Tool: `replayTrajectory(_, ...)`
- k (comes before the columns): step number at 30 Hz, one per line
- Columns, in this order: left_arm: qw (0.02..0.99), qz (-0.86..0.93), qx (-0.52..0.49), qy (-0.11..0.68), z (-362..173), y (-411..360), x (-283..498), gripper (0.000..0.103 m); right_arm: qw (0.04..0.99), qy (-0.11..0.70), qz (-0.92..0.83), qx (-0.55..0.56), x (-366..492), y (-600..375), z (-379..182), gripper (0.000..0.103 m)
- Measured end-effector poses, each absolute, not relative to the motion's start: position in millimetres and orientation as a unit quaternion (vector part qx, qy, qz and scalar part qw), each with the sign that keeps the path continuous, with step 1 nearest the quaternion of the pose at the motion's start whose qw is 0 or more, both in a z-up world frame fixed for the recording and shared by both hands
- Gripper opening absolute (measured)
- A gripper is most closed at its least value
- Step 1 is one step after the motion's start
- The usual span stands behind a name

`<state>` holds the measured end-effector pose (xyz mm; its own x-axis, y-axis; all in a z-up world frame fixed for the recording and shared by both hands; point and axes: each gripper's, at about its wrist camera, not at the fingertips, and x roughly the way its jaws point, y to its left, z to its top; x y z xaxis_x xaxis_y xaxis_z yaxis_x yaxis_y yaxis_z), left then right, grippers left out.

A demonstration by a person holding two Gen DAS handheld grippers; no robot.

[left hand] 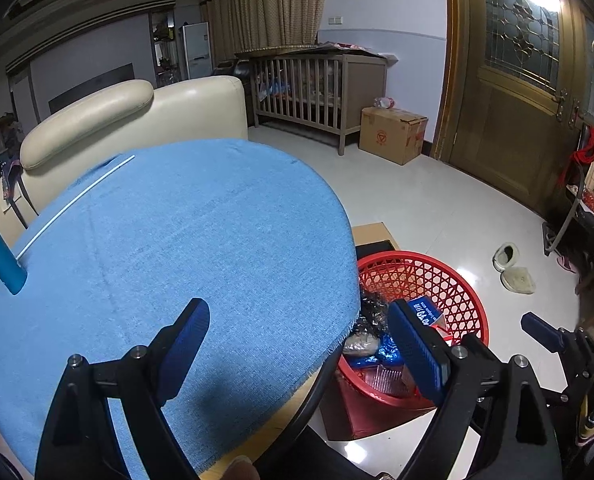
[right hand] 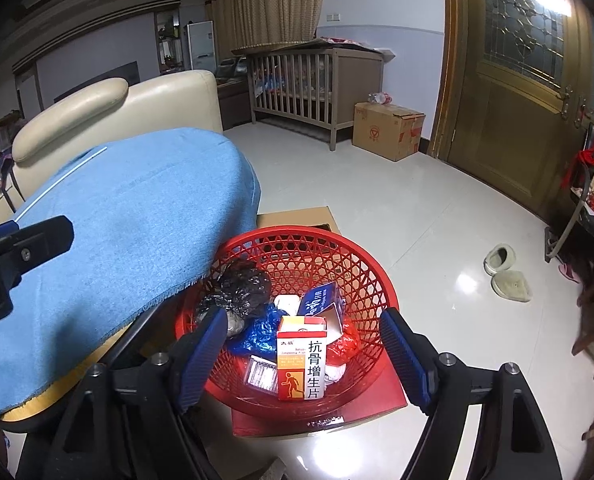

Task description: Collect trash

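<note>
Both grippers are seen wide open, with nothing held: the left gripper (left hand: pixel 301 348) over the edge of the blue-covered table (left hand: pixel 177 240), the right gripper (right hand: pixel 305 354) above the red basket (right hand: pixel 377 280). Inside the basket, a medicine box (right hand: pixel 302 360) is found, with a black bag (right hand: pixel 239 286) at ten o'clock from it.
</note>
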<state>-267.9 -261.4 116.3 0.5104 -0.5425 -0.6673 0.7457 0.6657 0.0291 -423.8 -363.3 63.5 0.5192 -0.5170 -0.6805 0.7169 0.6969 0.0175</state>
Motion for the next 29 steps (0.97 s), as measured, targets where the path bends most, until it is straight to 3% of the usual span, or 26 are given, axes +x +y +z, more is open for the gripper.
replayTrajectory(29,0.844,-0.4,0.154,0.322,112.3,-262.4,-271.6,0.091,0.854,0.338,-0.364,0.154,-426.0,-365.8,59.5,0.081)
